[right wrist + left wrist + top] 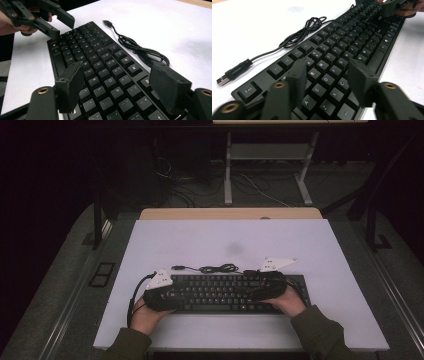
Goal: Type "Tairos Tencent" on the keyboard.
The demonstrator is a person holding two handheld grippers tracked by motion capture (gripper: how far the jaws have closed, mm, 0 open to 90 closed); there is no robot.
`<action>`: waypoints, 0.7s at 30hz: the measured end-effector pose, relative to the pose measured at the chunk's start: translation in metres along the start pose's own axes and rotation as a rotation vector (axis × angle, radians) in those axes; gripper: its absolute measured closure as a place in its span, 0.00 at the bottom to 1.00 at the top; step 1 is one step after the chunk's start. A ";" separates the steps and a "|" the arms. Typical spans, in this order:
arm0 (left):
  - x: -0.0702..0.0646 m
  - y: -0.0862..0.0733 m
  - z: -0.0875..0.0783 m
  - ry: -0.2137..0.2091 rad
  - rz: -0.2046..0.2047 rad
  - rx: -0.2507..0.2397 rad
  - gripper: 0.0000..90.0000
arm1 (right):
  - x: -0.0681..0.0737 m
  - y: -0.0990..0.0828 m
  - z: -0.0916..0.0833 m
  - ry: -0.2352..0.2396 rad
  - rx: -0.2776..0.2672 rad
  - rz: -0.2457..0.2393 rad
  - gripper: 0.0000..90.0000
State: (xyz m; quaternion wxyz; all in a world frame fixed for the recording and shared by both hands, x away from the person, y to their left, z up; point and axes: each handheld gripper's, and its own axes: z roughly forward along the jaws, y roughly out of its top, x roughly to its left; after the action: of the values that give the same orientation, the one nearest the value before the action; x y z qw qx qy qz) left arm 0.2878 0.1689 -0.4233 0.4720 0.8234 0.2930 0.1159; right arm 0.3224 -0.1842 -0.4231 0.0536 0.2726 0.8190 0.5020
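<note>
A black keyboard [220, 292] lies across the near part of the white table [225, 240]. Its black cable [217, 268] is coiled just behind it and ends in a loose USB plug [227, 76]. My left gripper [328, 77] hovers low over the keyboard's left end, above the letter keys, jaws apart with nothing between them. My right gripper [120, 82] hangs over the right end, jaws wide and empty. The two point toward each other along the keyboard. From above, the left gripper [172, 296] and right gripper [256, 292] show with a hand behind each.
A wooden strip [230, 213] borders the table's far edge. Beyond it stands a white desk frame [227, 170] with loose cables on the dark floor. White tabletop stretches bare behind the cable and at both sides.
</note>
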 end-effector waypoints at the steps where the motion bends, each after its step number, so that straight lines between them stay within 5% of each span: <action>1: 0.000 0.000 -0.001 0.000 -0.002 -0.004 0.62 | 0.000 0.000 0.000 0.001 0.000 0.000 0.30; 12: 0.005 -0.003 -0.007 0.008 -0.016 0.027 0.97 | 0.001 -0.001 0.002 0.004 0.004 -0.006 0.30; 21: 0.010 -0.007 -0.004 0.021 -0.025 0.055 0.99 | 0.003 -0.001 0.004 0.012 0.010 -0.014 0.30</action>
State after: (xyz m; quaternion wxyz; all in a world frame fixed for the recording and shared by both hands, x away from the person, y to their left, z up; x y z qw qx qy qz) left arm 0.2913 0.1806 -0.4282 0.4474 0.8311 0.3111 0.1107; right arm 0.3214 -0.1798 -0.4254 0.0506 0.2641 0.8236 0.4994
